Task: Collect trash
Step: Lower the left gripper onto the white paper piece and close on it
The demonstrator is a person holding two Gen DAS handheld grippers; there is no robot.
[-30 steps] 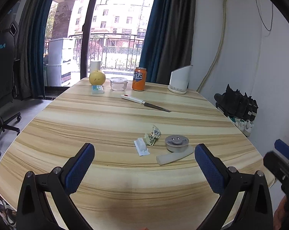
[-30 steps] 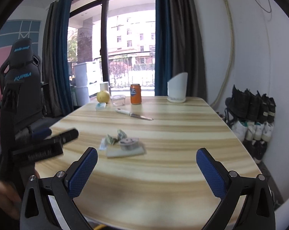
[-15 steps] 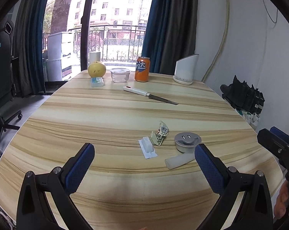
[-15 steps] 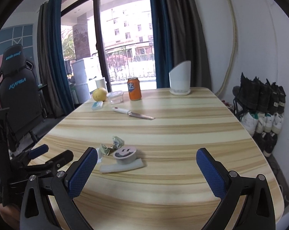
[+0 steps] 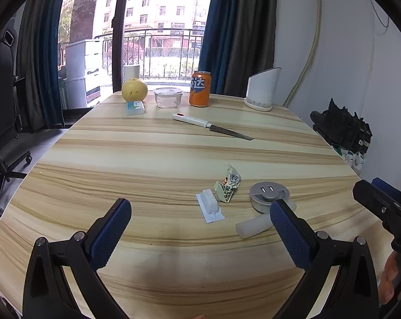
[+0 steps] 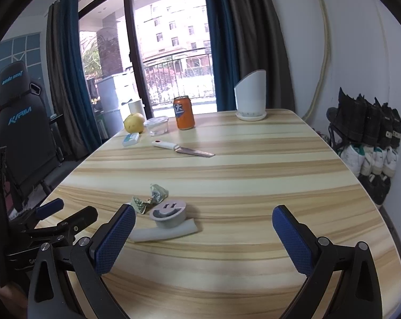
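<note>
Having closed in on the table (image 5: 152, 159) since a second ago, with the litter now looming larger in both wrist views. Hovering low over the near edge, left gripper (image 5: 200, 228) spread wide, blue pads (image 5: 110, 232) well apart and gripping nothing. Likewise gaping wide on the other side, right gripper (image 6: 203, 235), empty, its left pad hanging just in front of the white tube (image 6: 164, 234). Lying ahead of the left gripper: a flat white plastic packet (image 5: 210, 205), touching or nearly touching a crumpled wrapper (image 5: 228, 184) just beside it. Sitting to the right of the wrapper, a round grey socket puck (image 5: 268, 196) with two slots on top, resting against the white tube, which is angling toward the near edge. Hard to be sure, through the fisheye blur, whether the puck is sitting on the tube or merely beside it. Resting well beyond the litter, mid-table, a white-handled knife (image 5: 212, 126), blade pointing right. Standing along the far edge: a yellow pear (image 5: 134, 89) with a small blue-and-white pack (image 5: 134, 107) in front of it, a clear lidded container (image 5: 168, 97), an orange soda can (image 5: 199, 88), and a white slanted-top holder (image 5: 261, 90). Showing at the right, dark shoes (image 6: 365, 122) stacked against the wall; at the left, a black gaming chair (image 6: 19, 122).
</note>
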